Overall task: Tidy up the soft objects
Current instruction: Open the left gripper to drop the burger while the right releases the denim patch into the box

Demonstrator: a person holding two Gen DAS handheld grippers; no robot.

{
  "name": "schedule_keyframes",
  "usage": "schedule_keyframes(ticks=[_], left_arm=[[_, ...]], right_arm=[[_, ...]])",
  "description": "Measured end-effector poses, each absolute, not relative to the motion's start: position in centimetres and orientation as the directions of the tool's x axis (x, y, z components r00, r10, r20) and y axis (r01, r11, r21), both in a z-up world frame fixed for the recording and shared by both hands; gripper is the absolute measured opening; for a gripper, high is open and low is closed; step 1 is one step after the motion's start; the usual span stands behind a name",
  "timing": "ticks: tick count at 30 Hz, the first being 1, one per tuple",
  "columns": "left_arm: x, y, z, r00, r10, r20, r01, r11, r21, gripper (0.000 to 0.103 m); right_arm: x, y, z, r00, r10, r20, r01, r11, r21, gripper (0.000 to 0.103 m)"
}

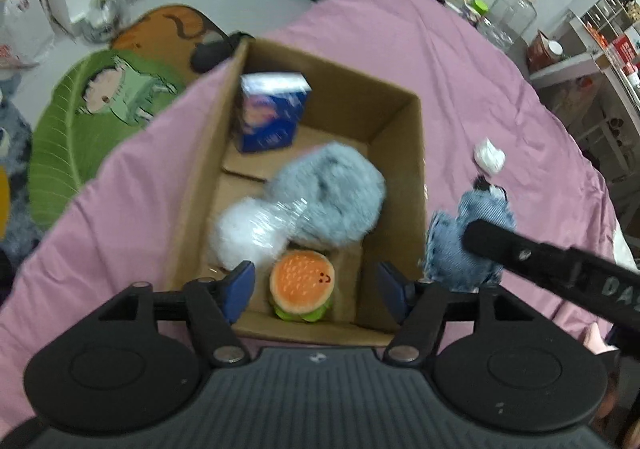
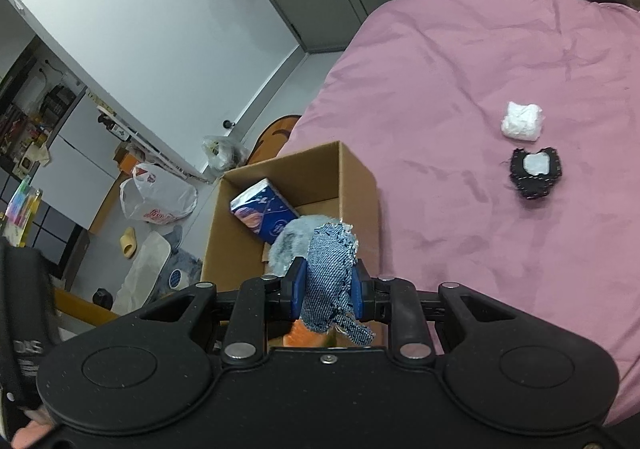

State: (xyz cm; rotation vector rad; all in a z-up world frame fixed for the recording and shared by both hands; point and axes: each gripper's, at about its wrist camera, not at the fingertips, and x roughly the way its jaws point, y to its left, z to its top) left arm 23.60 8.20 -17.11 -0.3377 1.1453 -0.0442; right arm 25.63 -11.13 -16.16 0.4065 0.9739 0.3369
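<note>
An open cardboard box (image 1: 416, 169) stands on the pink bedspread (image 1: 460, 69). Inside it lie a blue tissue pack (image 1: 272, 117), a grey-blue fluffy plush (image 1: 332, 193), a white fluffy item in clear wrap (image 1: 252, 237) and a small burger plush (image 1: 302, 285). My left gripper (image 1: 316, 287) is open over the box's near end, with the burger between its fingers but untouched. My right gripper (image 2: 326, 289) is shut on a blue denim piece (image 2: 328, 281), held just right of the box's rim. A white crumpled bundle (image 2: 522, 121) and a black patch with a white middle (image 2: 536, 171) lie on the bed.
Left of the bed, a green leaf mat (image 1: 80, 121) and an orange mat (image 1: 168, 29) cover the floor. A white plastic bag (image 2: 158, 201) and a yellow slipper (image 2: 129, 243) lie there too. Jars (image 1: 514, 9) and shelves (image 1: 600, 49) stand beyond the bed at right.
</note>
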Motion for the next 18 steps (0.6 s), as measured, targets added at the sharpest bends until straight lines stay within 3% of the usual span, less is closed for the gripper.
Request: schedule_keyframes(ticks=[18], left_arm=[[21.8,13.3,-14.6,0.481,-0.135,-0.866,-0.222,0.937,-0.269,0.066]], right_arm=[[25.7,-5.1,-17.1,0.484,0.402,-0.777,-0.164,0.914,0.371,0.024]])
